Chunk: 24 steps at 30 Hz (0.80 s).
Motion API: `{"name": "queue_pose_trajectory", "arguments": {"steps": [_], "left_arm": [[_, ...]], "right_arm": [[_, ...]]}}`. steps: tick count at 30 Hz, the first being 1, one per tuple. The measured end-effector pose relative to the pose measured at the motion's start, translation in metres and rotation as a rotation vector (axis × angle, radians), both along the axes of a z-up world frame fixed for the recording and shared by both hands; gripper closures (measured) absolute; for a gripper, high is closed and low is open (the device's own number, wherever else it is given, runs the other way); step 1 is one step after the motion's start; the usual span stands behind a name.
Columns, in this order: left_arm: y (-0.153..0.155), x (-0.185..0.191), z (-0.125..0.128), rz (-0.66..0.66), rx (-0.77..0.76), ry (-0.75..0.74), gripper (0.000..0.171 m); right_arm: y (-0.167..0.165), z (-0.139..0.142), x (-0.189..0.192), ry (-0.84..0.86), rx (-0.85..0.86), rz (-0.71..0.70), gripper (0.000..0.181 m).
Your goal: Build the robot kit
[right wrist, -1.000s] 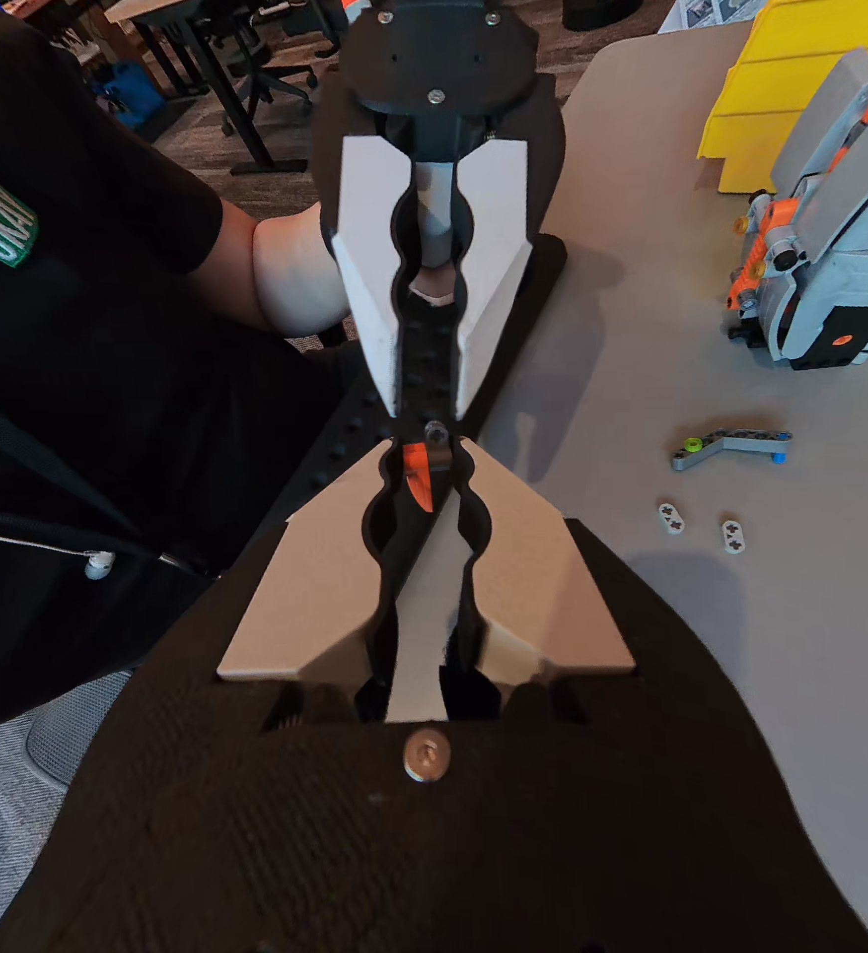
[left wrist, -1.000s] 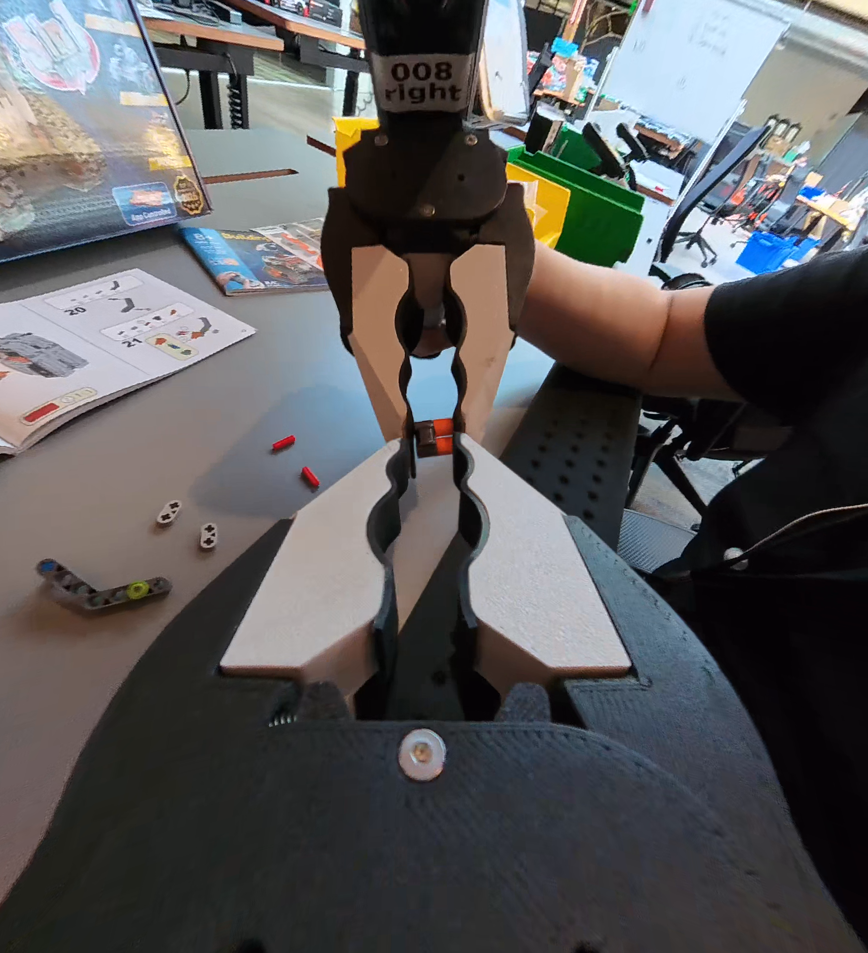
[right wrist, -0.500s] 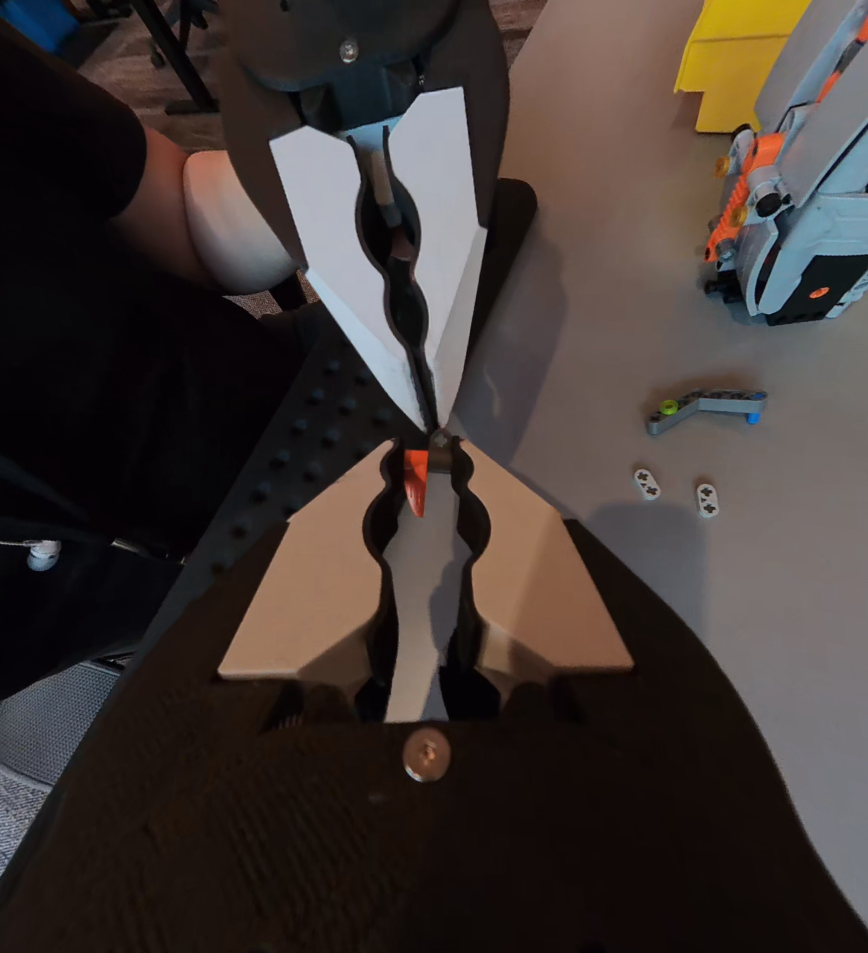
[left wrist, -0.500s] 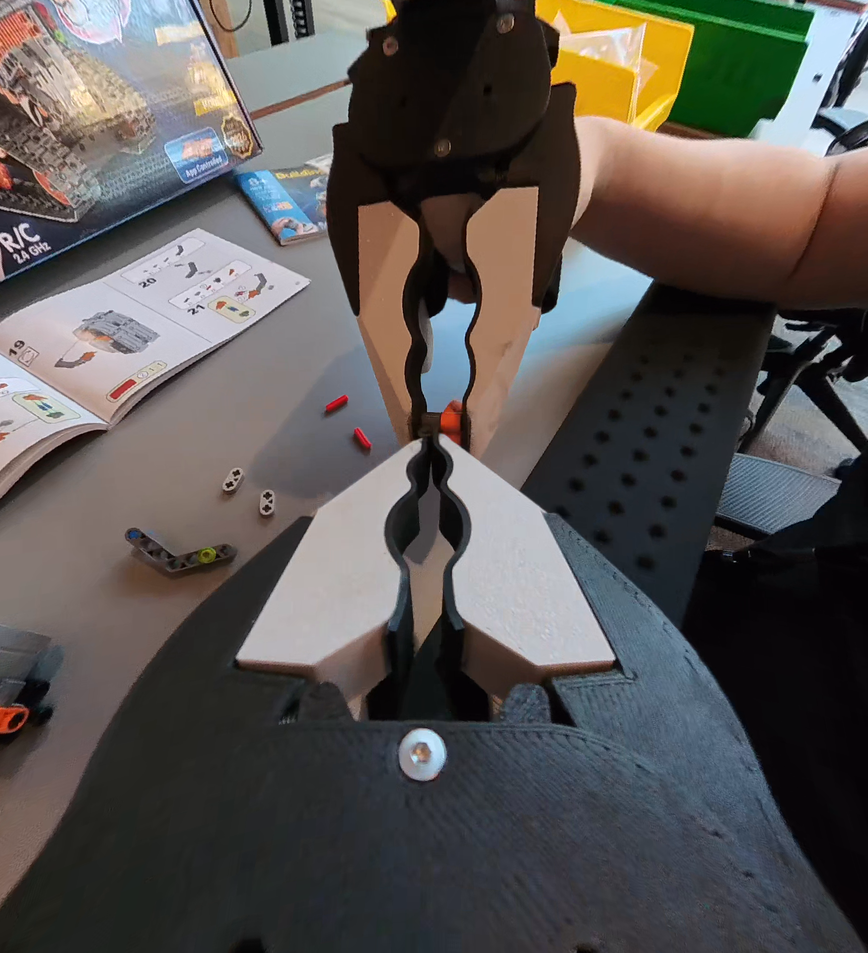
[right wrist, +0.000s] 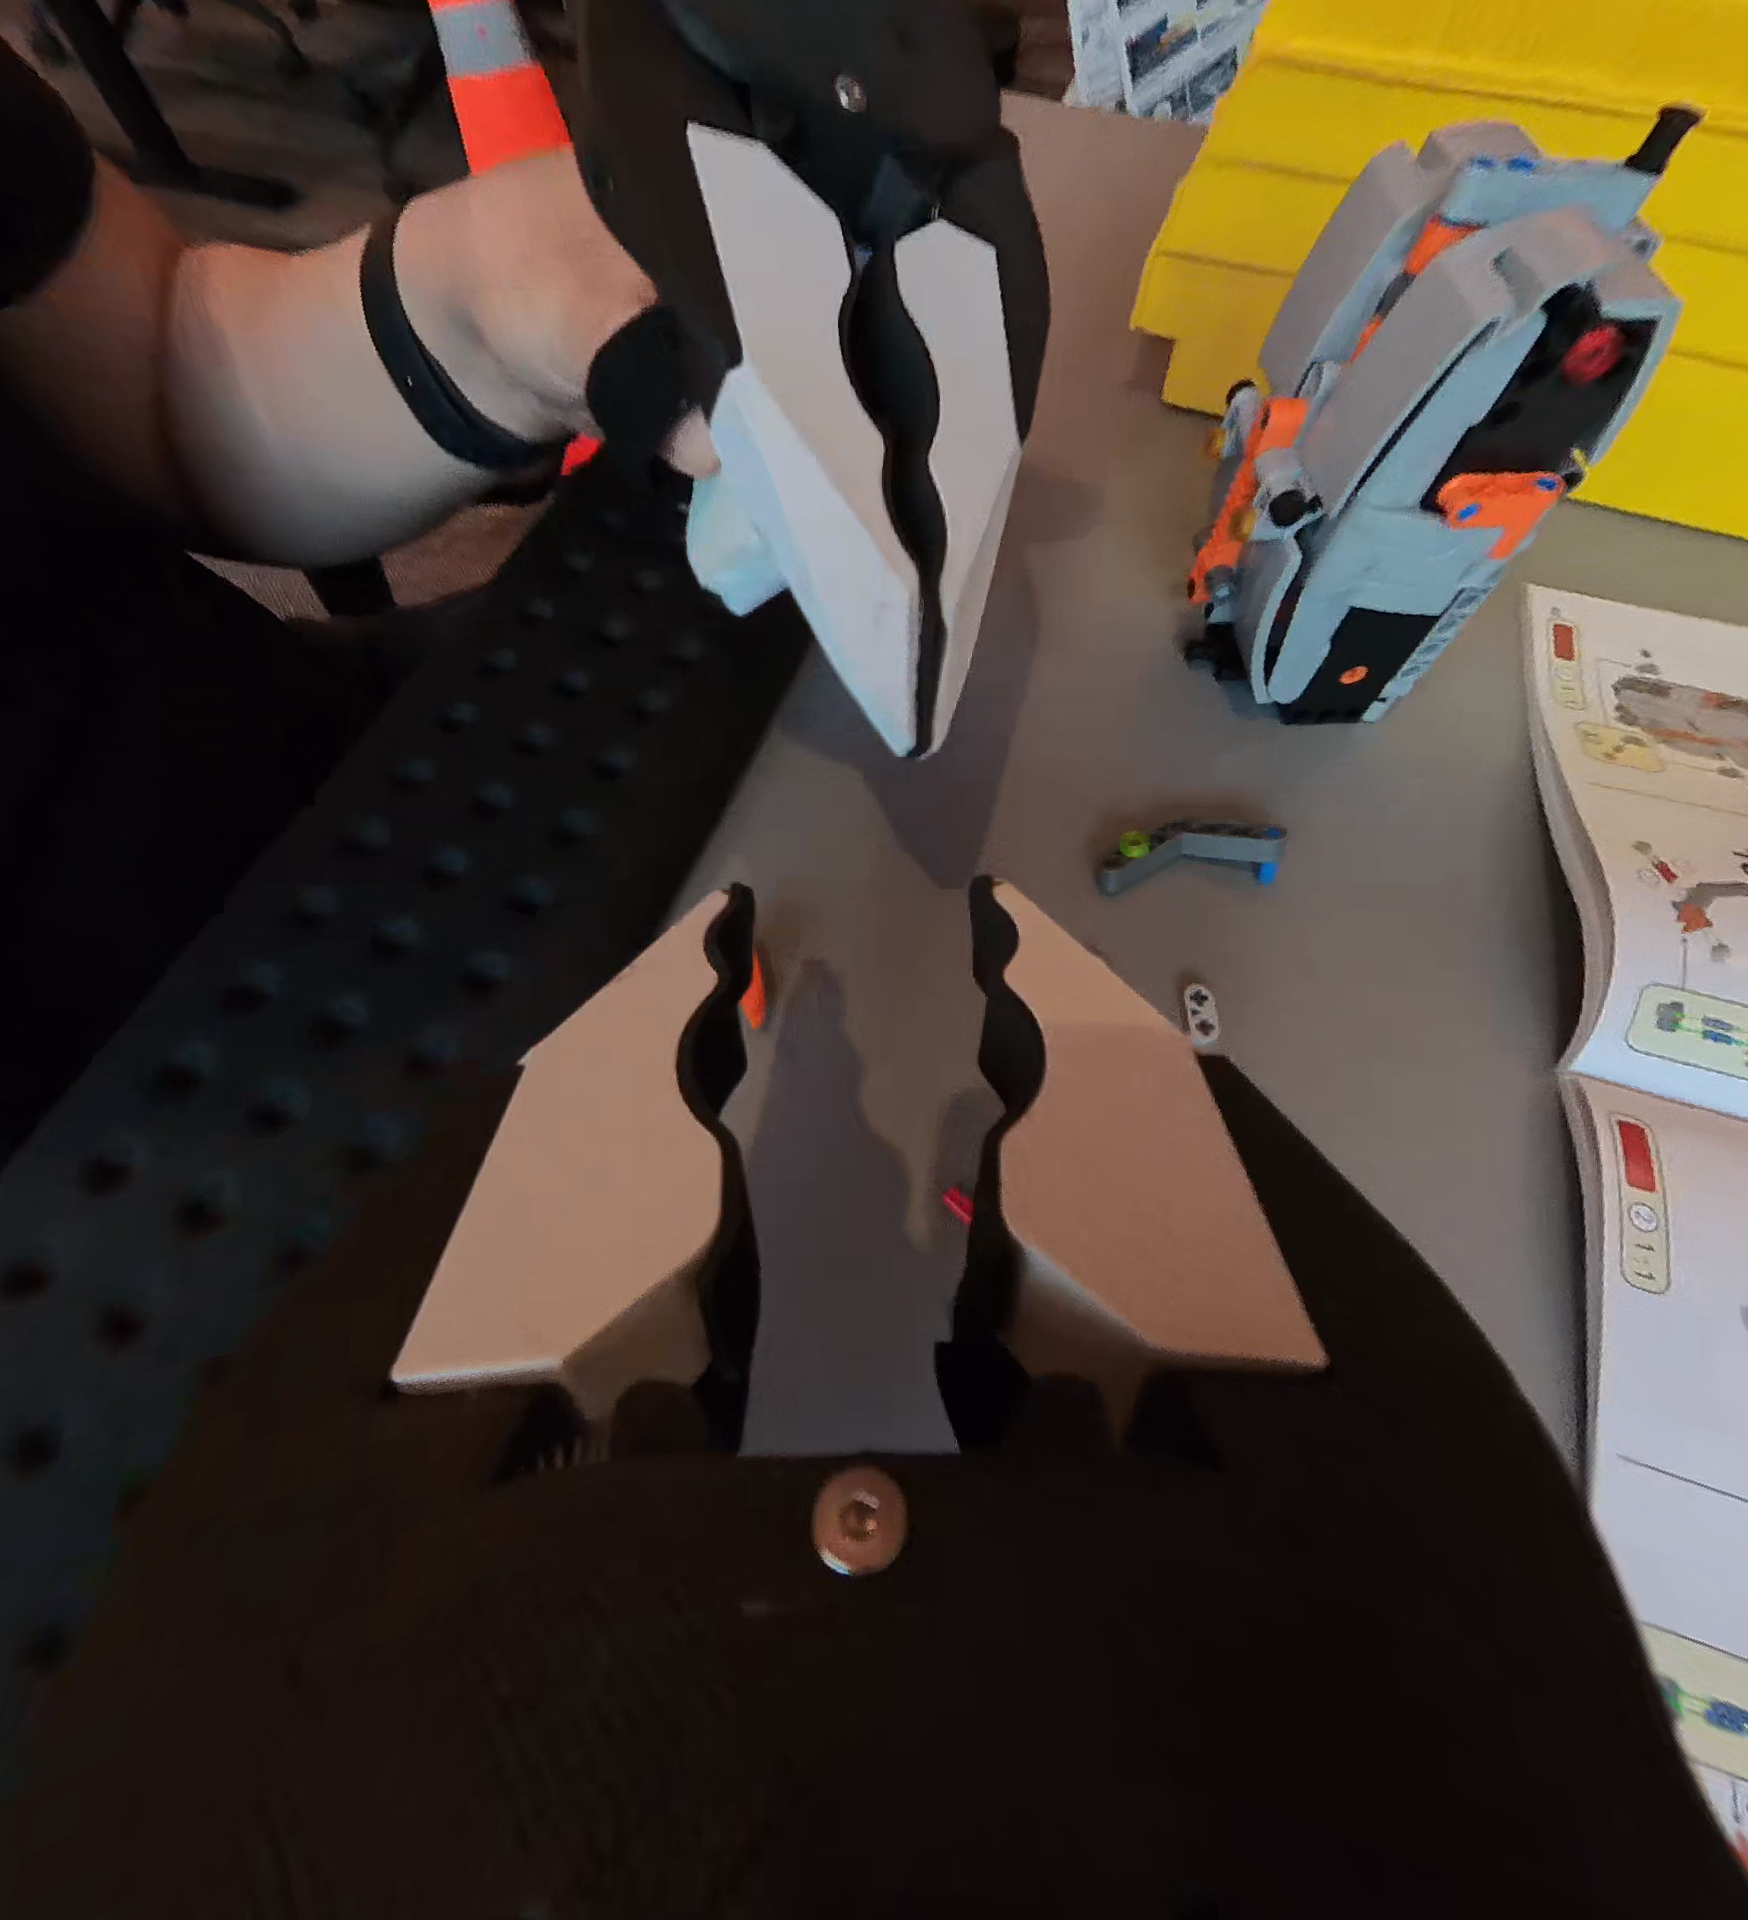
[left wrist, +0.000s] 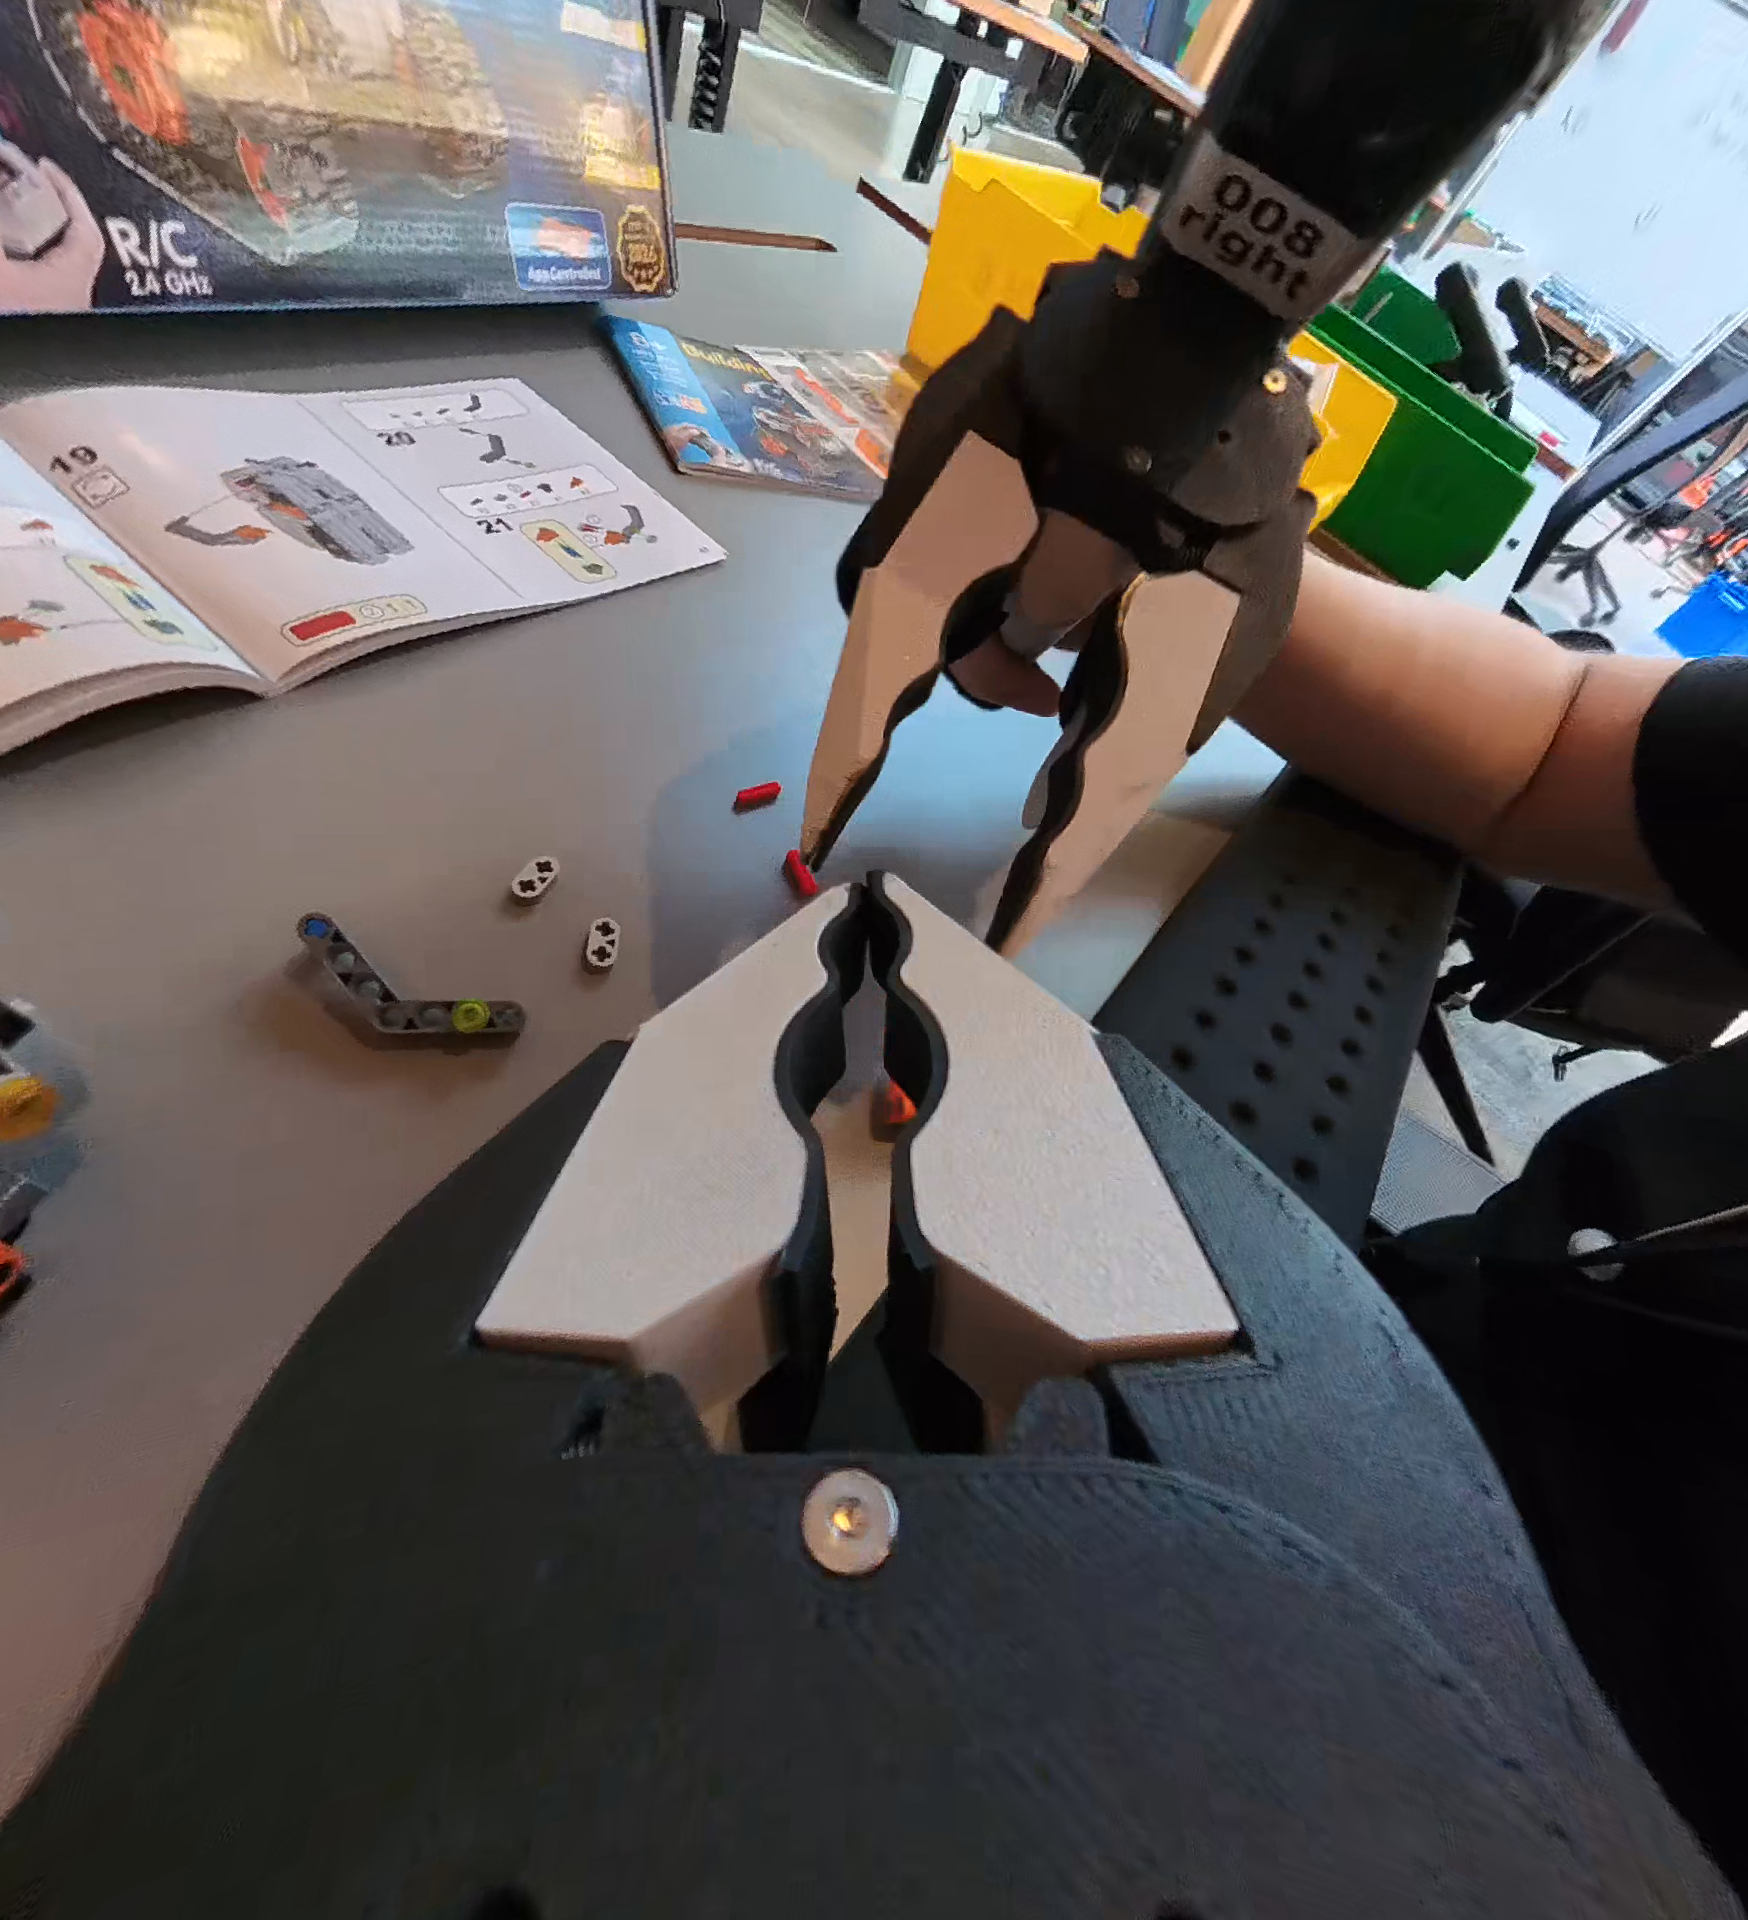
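Observation:
My left gripper (left wrist: 870, 894) is shut with nothing visible between its tips; it also shows in the right wrist view (right wrist: 917, 743), hanging above the grey table (left wrist: 226, 1195). My right gripper (right wrist: 862, 891) is open and empty, its tips low over the table. A small orange piece (right wrist: 754, 987) lies beside its left finger, blurred; it shows through my left fingers' gap (left wrist: 891, 1107). In the left wrist view one right fingertip (left wrist: 810, 854) touches or nearly touches a red pin (left wrist: 800, 873). A second red pin (left wrist: 758, 795) lies just beyond.
A bent grey beam (left wrist: 402, 997) and two small white connectors (left wrist: 535, 879) lie to the left. A grey-orange model (right wrist: 1421, 468), open booklet (left wrist: 278, 540), box (left wrist: 278, 145), yellow bin (right wrist: 1472, 208) and green bin (left wrist: 1421, 457) ring the table. A black perforated strip (left wrist: 1285, 987) runs along the table's edge. My two grippers' fingertips are within a few centimetres of each other.
My right gripper has opened and let go of the orange piece, which now sits low beside its finger. The two grippers have drawn apart; my left stays shut.

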<state>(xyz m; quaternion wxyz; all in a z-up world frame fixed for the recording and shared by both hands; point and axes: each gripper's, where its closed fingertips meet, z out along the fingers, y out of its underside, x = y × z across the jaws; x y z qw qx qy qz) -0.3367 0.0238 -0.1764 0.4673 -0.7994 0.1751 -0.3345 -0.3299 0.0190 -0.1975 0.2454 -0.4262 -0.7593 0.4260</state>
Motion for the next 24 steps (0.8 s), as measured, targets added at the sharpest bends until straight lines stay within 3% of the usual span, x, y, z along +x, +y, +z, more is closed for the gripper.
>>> {"name": "queue_pose_trajectory", "arguments": {"steps": [5,8,13,17,20,24], "left_arm": [[-0.002,-0.009,0.001,-0.005,0.02,0.022,0.171],[-0.006,-0.016,0.005,-0.014,0.041,0.04,0.171],[-0.01,-0.028,-0.004,0.008,0.072,0.138,0.165],[-0.017,-0.019,-0.005,-0.049,0.068,0.107,0.163],[-0.021,-0.014,-0.005,-0.082,0.048,0.071,0.162],[-0.025,-0.011,0.0,-0.1,0.044,0.013,0.162]], "right_arm": [[-0.017,-0.01,0.017,-0.06,-0.036,0.144,0.139],[-0.026,-0.022,0.025,-0.078,0.072,0.225,0.139],[-0.029,-0.045,0.017,-0.11,0.229,0.2,0.147],[-0.035,-0.056,0.02,-0.142,0.233,0.222,0.175],[-0.02,-0.051,0.017,-0.114,0.304,0.144,0.175],[0.015,-0.012,0.007,0.106,0.489,-0.068,0.175]]}}
